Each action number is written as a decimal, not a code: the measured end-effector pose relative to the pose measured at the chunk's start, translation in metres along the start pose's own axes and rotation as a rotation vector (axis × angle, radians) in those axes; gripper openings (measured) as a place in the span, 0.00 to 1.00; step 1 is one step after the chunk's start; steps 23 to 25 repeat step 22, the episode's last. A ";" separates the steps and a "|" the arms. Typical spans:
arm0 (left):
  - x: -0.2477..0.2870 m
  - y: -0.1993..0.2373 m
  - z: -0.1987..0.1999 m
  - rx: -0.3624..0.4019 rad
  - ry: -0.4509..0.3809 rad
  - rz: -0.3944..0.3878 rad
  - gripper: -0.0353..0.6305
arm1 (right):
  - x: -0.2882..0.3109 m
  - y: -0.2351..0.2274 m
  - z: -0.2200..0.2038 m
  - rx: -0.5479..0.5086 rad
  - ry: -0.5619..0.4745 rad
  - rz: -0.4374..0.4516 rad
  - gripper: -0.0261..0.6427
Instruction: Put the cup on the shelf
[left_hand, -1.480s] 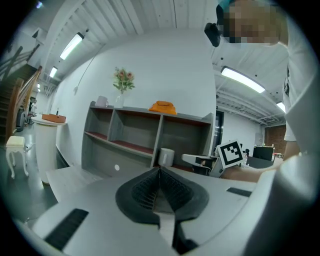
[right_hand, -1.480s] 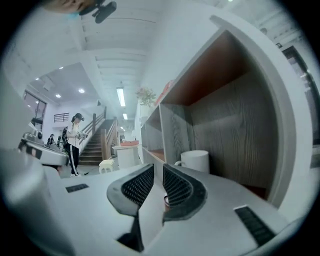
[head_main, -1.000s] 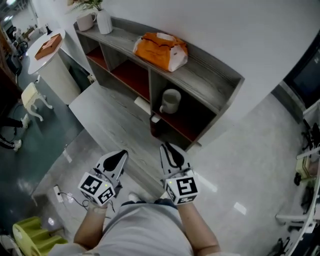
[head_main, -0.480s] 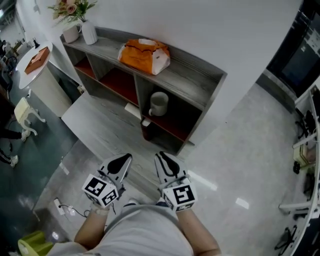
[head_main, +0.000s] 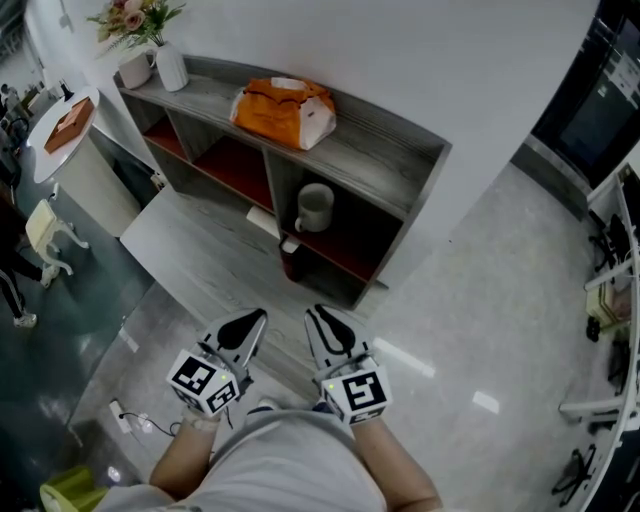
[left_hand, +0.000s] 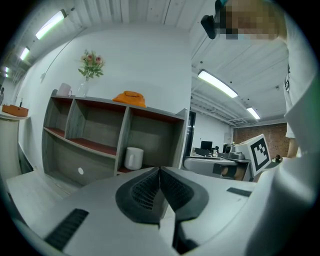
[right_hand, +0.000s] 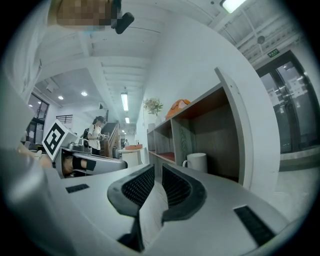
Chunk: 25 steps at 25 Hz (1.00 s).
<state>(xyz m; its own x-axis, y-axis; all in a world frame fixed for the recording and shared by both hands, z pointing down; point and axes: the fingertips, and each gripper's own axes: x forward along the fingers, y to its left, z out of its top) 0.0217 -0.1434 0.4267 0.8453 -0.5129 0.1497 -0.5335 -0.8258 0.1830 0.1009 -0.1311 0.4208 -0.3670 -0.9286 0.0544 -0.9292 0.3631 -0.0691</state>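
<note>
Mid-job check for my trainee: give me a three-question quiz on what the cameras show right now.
1. True or false: the cup stands on the top board of the shelf.
2. What lies on that top board, nearest above the cup?
A. an orange bag
B. a stack of books
C. a laptop
3. Fill in: in its own view, the left gripper has its jaws ____, with nothing between them.

Key
1. False: it stands inside the right compartment, below the top board.
2. A
3. together
</note>
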 end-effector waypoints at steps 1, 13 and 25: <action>-0.001 0.000 -0.001 0.001 0.002 0.000 0.08 | 0.001 0.000 -0.001 0.004 0.002 0.000 0.12; -0.012 0.011 -0.002 -0.008 -0.003 0.030 0.08 | 0.011 0.007 -0.005 0.013 0.009 0.013 0.12; -0.019 0.015 0.000 0.002 -0.003 0.041 0.08 | 0.014 0.012 -0.004 0.003 0.015 0.021 0.12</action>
